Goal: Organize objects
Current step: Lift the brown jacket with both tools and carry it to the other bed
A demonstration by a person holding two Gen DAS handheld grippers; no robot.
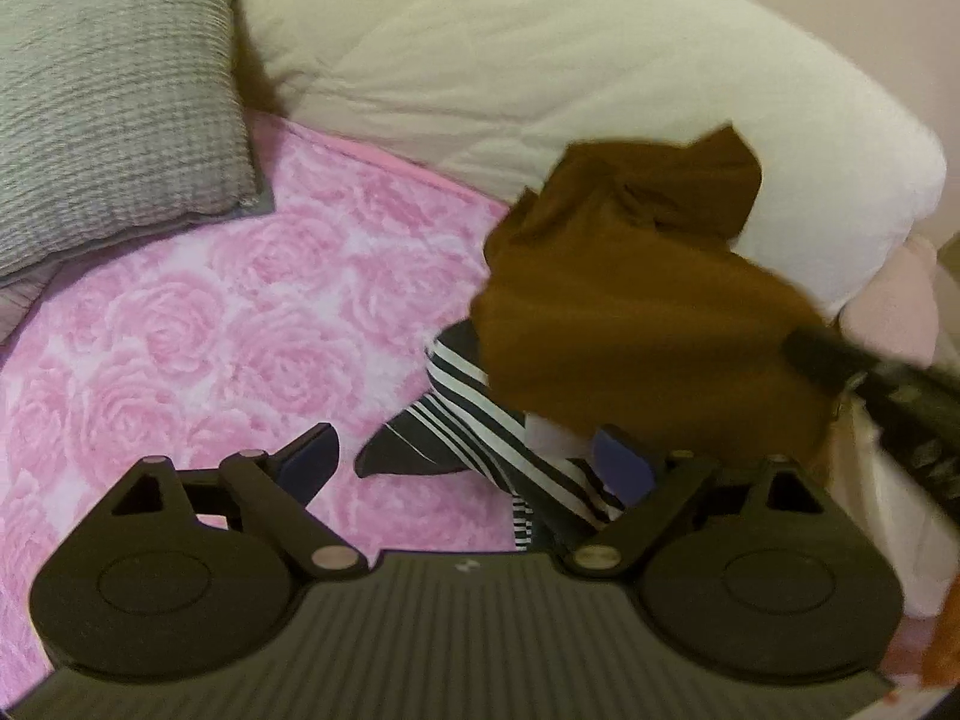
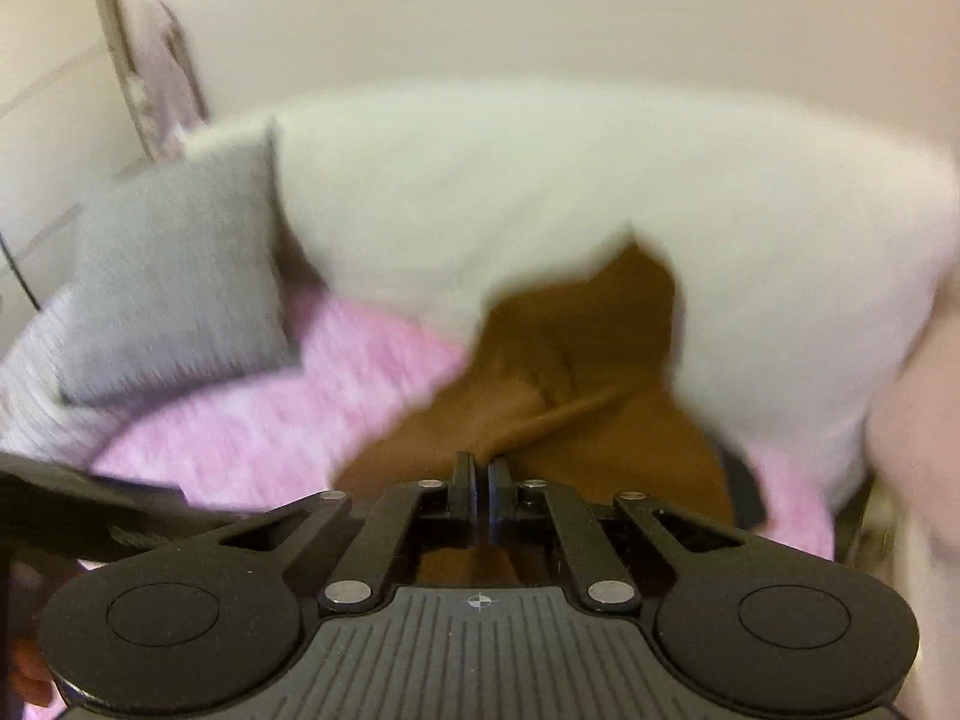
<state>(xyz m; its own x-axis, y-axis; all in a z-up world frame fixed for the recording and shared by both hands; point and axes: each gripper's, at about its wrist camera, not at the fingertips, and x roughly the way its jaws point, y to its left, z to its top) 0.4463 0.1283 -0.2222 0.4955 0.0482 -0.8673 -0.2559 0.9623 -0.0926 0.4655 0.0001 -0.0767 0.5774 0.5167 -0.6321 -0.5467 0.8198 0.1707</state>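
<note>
The right tool is seen closed, its jaws pinched together on an edge of the brown cloth. This cloth is draped partly against the large white pillow and over a black-and-white striped garment on the pink rose-patterned bed cover. The left tool is held wide open above the striped garment, nothing being gripped. A grey cushion is propped left of the white pillow.

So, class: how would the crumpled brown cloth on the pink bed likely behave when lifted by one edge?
The crumpled brown cloth is probably floppy: it bunches in soft folds. It looks light. Pinched by the shut right gripper, it would likely drape and trail rather than hold shape.
</note>
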